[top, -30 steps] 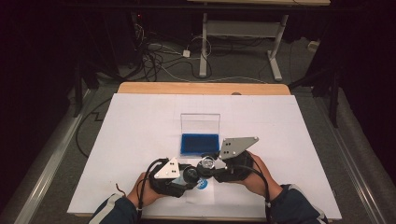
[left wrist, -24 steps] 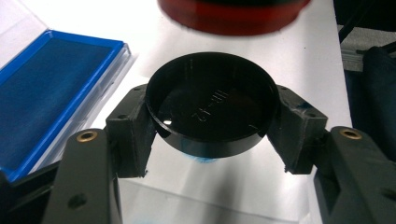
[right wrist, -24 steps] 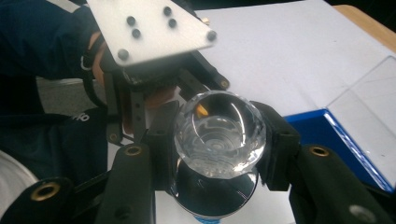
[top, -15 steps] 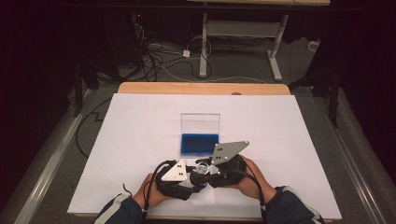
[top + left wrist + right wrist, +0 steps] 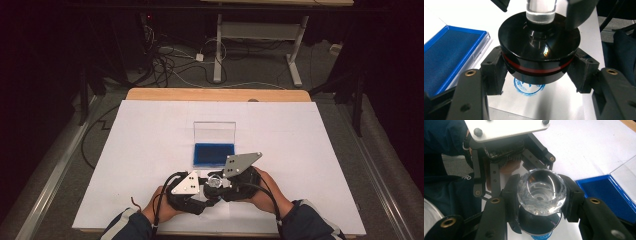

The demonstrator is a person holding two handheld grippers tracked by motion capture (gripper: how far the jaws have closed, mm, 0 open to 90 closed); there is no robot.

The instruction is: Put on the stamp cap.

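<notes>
A round black stamp with a red band and a clear faceted crystal knob [image 5: 539, 52] hangs just above the white sheet covering the counter [image 5: 150, 150], at about 6 o'clock from the open blue ink pad in its clear hinged case [image 5: 214, 154]. The left gripper [image 5: 539, 72] has its jaws clamped on the black base, one pad on each side; the right gripper [image 5: 541, 195] has its jaws closed tight on the crystal knob [image 5: 541, 192]. Directly beneath the stamp lies a round blue printed seal [image 5: 529, 87], half hidden; its lettering is too small and too covered to read, and no brand shows anywhere. The risk, as I judge it, is smearing: with two grips on one small thing, any uneven pull could tilt the wet face back onto the print, or the smooth knob could slip from the right jaws.
</notes>
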